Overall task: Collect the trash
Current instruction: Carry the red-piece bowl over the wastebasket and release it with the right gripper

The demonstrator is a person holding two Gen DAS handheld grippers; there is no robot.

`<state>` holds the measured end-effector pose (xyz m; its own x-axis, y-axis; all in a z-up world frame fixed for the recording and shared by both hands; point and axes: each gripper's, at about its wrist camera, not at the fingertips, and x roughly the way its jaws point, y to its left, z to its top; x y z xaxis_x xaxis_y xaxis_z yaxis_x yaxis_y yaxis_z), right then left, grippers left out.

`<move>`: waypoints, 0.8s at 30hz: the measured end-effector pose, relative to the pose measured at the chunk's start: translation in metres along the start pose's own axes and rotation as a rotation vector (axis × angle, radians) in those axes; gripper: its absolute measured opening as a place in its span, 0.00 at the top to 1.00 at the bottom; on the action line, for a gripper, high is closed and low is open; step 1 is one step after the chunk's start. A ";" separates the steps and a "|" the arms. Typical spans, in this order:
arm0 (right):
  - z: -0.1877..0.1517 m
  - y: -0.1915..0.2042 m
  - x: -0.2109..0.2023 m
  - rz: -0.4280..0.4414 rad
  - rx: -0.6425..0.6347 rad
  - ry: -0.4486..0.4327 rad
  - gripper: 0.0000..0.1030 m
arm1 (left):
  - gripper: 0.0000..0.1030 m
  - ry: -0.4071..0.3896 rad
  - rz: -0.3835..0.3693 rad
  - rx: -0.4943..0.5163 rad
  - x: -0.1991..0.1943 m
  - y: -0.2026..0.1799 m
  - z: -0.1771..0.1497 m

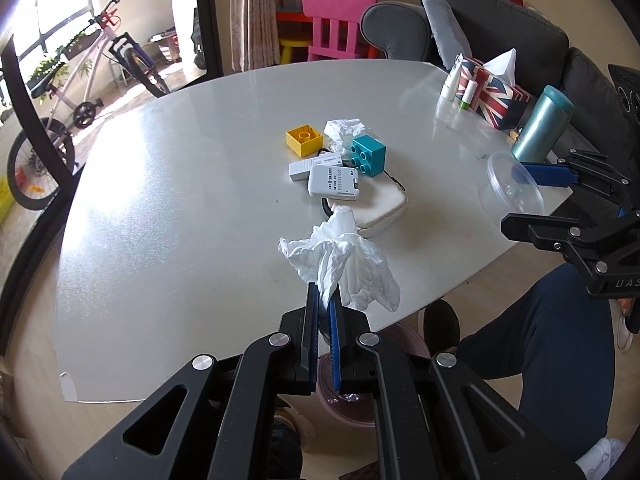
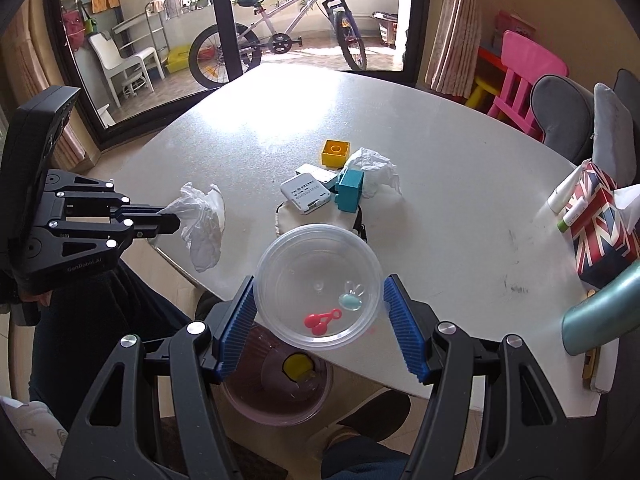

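Both grippers loaded, bin below the worktop edge

The left gripper (image 1: 325,300) pinches a crumpled tissue (image 1: 344,264) by one thin fold; it could slip free short of the bin (image 2: 276,396). The right gripper (image 2: 320,312) clamps a clear plastic cup (image 2: 318,286) across its rim; any tilt may spill the small toys inside.
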<state>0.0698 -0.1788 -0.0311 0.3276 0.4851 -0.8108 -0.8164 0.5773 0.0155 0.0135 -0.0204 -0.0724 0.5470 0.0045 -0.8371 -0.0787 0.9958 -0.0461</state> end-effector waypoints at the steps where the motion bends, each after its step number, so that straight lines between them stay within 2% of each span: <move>1: -0.001 0.003 -0.001 0.003 -0.005 0.001 0.38 | 0.95 -0.002 0.001 -0.002 -0.003 0.001 -0.001; 24: -0.052 0.040 0.007 0.073 -0.041 0.097 0.38 | 0.95 -0.027 0.011 -0.040 -0.041 0.010 -0.029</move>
<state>0.0151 -0.1863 -0.0665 0.2203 0.4579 -0.8613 -0.8560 0.5140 0.0543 -0.0339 -0.0135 -0.0545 0.5683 0.0189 -0.8226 -0.1183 0.9912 -0.0589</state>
